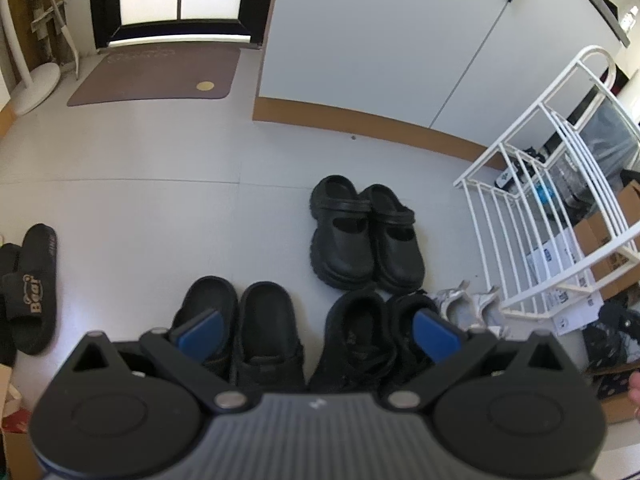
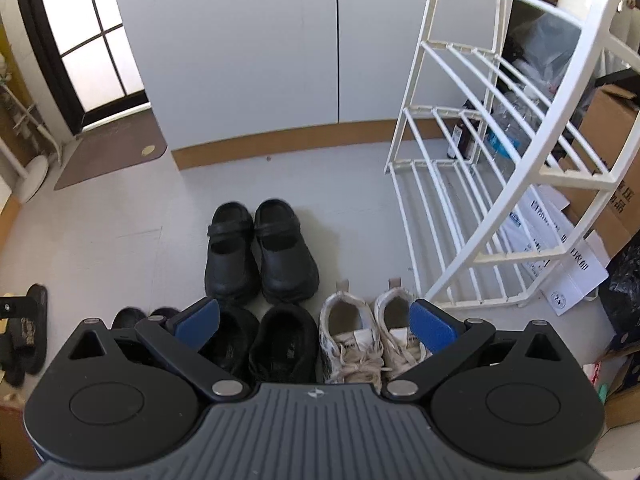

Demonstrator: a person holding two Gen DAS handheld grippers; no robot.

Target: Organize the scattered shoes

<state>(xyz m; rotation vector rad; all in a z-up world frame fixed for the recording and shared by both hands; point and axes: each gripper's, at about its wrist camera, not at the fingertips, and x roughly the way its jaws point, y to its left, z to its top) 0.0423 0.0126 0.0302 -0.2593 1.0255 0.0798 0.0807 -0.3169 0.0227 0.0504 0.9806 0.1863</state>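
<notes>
From the left wrist camera, the left tool (image 1: pixel 316 330) hangs above the floor (image 1: pixel 140 208), tipped down and forward, its blue-padded fingers (image 1: pixel 200 330) spread wide apart with nothing between them. Directly beneath it stand two pairs side by side: black slip-ons (image 1: pixel 244 320) under the left finger and black fuzzy-lined shoes (image 1: pixel 360 332) under the right one. Just beyond those sits a pair of black strapped clogs (image 1: pixel 364 232), the two shoes touching each other. White sneakers (image 1: pixel 468 304) show partly to the right of the fuzzy-lined pair, next to the foot of a white shoe rack (image 1: pixel 540 216) whose bars carry no shoes. A black slide sandal (image 1: pixel 34 288) with gold lettering lies well apart at the left edge. A brown doormat (image 1: pixel 156 76) lies before the door far ahead, and a white cabinet (image 1: pixel 380 40) rises behind the shoes. From the right wrist camera, the right tool (image 2: pixel 314 326) is held in the same downward-forward tilt, its fingers (image 2: pixel 432 326) likewise wide apart and empty. Under it stand the fuzzy-lined shoes (image 2: pixel 260 340) to the left and the white sneakers (image 2: pixel 372 332) to the right, laces toward the camera. The strapped clogs (image 2: pixel 260 252) stand just beyond them. The rack (image 2: pixel 480 160) stands close on the right, cardboard boxes (image 2: pixel 608 152) behind it. The sandal (image 2: pixel 28 324) lies at the far left.
</notes>
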